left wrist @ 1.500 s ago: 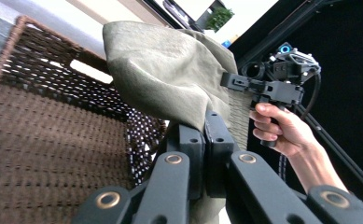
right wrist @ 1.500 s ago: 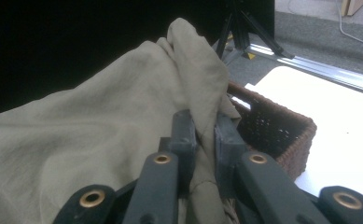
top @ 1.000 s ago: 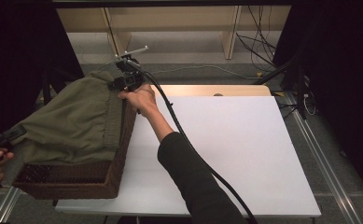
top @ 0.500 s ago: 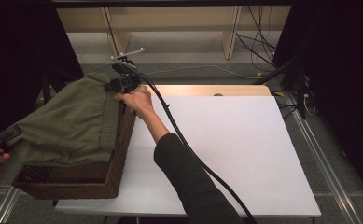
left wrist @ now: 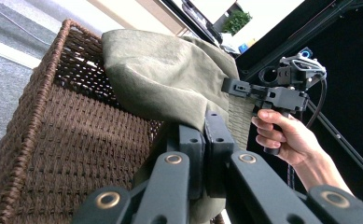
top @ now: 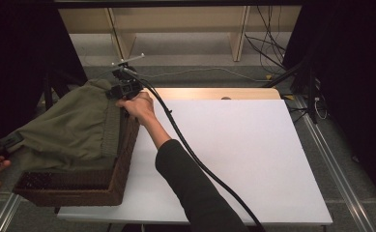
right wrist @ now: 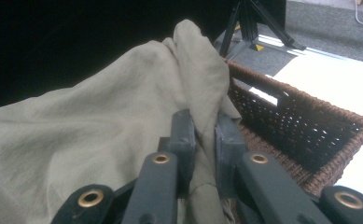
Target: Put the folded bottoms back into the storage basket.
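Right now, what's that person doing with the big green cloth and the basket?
A person holds a two-jaw gripper in each hand and is handling an olive-green cloth that lies draped over a brown woven wicker basket at the left edge of the white table. The left gripper is shut on one part of the cloth, and the right gripper pinches a fold at the basket's far corner.

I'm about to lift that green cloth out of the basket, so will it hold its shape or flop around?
The green cloth will probably flop: it sags in folds over the basket rim. It looks light for its size, stretched between both tongs. It may drag on the rough weave as it comes out.
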A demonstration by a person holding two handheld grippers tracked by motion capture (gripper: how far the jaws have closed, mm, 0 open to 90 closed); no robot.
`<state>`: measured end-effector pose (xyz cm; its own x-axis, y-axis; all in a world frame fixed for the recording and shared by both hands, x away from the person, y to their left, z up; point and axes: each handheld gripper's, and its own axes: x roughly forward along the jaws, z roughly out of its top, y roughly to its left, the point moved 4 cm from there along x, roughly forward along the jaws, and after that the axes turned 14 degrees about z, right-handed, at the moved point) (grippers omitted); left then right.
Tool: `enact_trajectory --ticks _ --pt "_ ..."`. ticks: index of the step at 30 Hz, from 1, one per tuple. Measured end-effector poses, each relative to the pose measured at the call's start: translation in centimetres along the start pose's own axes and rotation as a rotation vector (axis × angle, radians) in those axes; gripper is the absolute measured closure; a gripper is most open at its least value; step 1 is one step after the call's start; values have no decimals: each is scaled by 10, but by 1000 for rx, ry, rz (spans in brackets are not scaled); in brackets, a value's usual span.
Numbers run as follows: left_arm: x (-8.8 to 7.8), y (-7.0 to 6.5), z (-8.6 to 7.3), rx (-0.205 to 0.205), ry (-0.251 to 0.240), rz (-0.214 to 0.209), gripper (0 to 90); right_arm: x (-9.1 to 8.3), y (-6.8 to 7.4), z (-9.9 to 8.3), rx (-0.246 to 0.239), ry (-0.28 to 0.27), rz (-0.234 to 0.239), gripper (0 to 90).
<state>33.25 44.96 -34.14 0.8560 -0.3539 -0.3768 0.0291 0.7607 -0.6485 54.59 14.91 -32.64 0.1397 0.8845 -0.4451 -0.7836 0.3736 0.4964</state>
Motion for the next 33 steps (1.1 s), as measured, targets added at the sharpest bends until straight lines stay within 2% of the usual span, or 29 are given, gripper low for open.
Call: enact_trajectory --ticks 33 --pt "6 10 -5 12 38 35 874 17 -5 -10 8 33 -10 812"
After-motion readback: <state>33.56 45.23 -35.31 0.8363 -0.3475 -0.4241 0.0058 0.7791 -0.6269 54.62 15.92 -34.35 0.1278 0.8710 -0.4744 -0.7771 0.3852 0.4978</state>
